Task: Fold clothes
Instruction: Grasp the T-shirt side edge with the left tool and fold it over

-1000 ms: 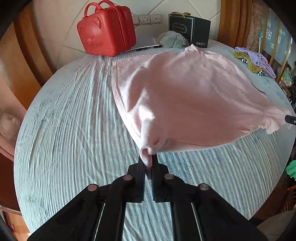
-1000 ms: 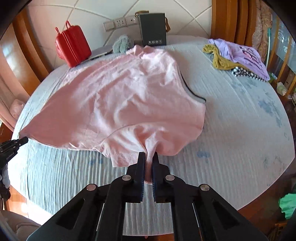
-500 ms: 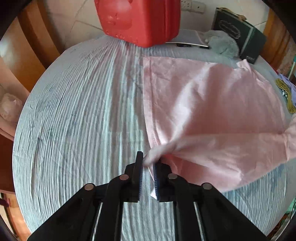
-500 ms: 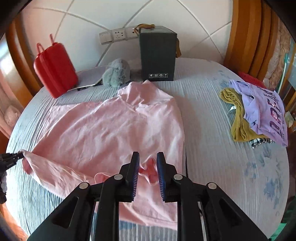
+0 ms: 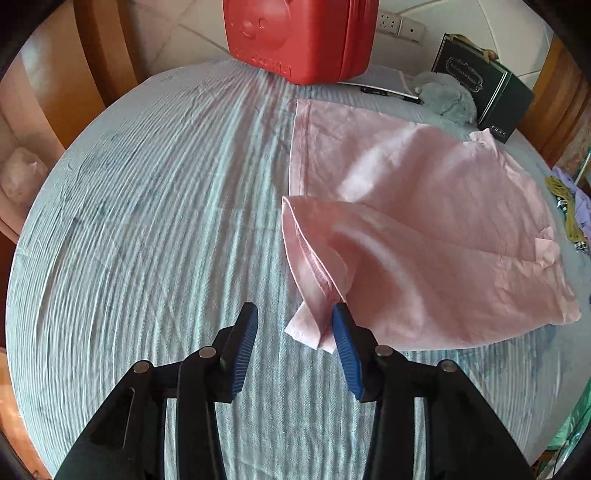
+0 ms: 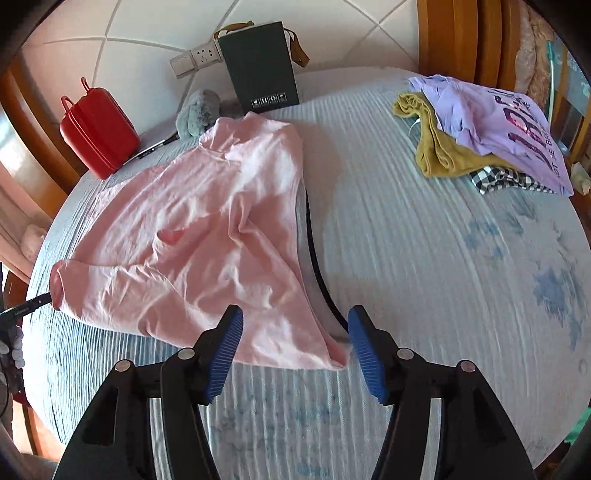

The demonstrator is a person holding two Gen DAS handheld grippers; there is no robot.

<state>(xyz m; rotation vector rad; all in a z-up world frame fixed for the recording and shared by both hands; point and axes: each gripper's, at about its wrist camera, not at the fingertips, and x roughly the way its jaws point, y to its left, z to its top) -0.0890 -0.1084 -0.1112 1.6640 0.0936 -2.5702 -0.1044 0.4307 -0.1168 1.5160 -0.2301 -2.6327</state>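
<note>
A bed [image 6: 424,258] with a pale blue ribbed cover is filling both views, ringed by a wooden frame [image 6: 454,33] and a tiled wall. The pink shirt [image 6: 207,229] is lying folded over itself on the bed's left half. A heap of purple, mustard and checked clothes [image 6: 487,136] is sitting well apart at the far right. A red case [image 5: 299,33], dark box [image 6: 258,62] and grey plush [image 6: 195,114] are lining the wall. Both grippers are pointing steeply down. The left gripper [image 5: 293,330] is opening, a hem corner loose between its jaws, against the right pad only. The right gripper [image 6: 295,336] is opening wider, the shirt's near edge lying unpinched between its jaws.
</note>
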